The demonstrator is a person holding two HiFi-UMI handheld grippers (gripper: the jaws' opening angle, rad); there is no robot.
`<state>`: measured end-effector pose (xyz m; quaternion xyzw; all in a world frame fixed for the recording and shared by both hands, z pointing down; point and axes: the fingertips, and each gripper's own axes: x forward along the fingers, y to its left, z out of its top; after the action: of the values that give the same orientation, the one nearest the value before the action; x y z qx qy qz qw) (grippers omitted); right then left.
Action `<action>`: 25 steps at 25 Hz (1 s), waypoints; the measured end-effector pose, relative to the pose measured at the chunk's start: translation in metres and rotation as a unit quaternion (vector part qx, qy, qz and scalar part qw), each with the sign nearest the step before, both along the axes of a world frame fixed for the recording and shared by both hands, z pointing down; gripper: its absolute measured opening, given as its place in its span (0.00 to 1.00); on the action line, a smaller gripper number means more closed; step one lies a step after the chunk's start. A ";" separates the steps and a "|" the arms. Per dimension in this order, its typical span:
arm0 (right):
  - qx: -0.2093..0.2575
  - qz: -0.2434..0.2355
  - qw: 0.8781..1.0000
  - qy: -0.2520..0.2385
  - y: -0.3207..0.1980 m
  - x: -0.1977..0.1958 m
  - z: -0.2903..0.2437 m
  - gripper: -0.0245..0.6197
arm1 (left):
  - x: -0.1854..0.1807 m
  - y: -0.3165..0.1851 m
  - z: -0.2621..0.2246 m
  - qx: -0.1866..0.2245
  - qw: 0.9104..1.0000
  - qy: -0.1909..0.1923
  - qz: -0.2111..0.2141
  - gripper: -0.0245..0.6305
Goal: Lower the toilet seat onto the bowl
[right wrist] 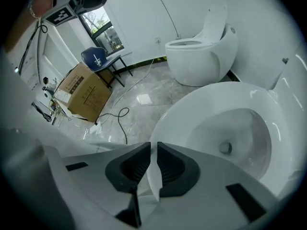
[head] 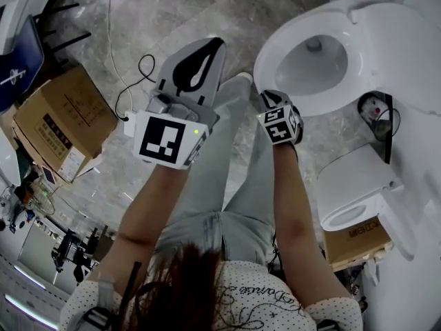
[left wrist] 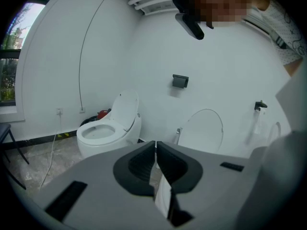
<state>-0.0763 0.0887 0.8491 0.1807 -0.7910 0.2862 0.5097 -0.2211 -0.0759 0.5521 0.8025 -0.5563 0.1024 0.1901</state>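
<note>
Upper right of the head view: a white toilet bowl [head: 334, 71], with the toilet seat [head: 270, 66] apparently down as a broad white ring flat on the rim, and the lid [head: 393, 26] tipped up behind it toward the frame's right edge. Just below and left of that ring, the right gripper [head: 274, 103], pointed steeply down at the front of the seat, near it but not seen touching. In the right gripper view, jaws almost together with only a thin slit and nothing between the pads; beyond them, ring and open bowl across the right half of the frame. Left of centre in the head view, the left gripper [head: 205, 50], over the grey marble floor [head: 124, 19], well apart from the bowl. In the left gripper view, jaws closed and empty, aimed toward a white wall. Further off: a second toilet [right wrist: 201, 56] at upper centre of the right gripper view, a cardboard box [head: 65, 119] at the head view's left, and a black cable [head: 141, 71] looped on the floor.
</note>
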 end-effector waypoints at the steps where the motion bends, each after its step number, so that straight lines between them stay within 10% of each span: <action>1: -0.002 0.002 1.000 0.000 0.001 -0.001 0.004 0.12 | -0.001 0.001 0.002 -0.002 1.000 0.003 -0.004 0.06; 17: -0.020 0.024 0.999 -0.005 0.001 0.001 0.036 0.09 | 0.006 0.004 0.012 -0.014 1.000 0.016 -0.007 0.06; 25: -0.061 0.154 0.984 -0.063 -0.008 0.012 0.012 0.06 | 0.014 -0.003 -0.017 0.009 1.000 0.015 0.010 0.06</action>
<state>-0.0646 0.0809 0.8612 0.2507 -0.7648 0.4202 0.4191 -0.2067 -0.0791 0.5356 0.8109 -0.5464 0.0875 0.1902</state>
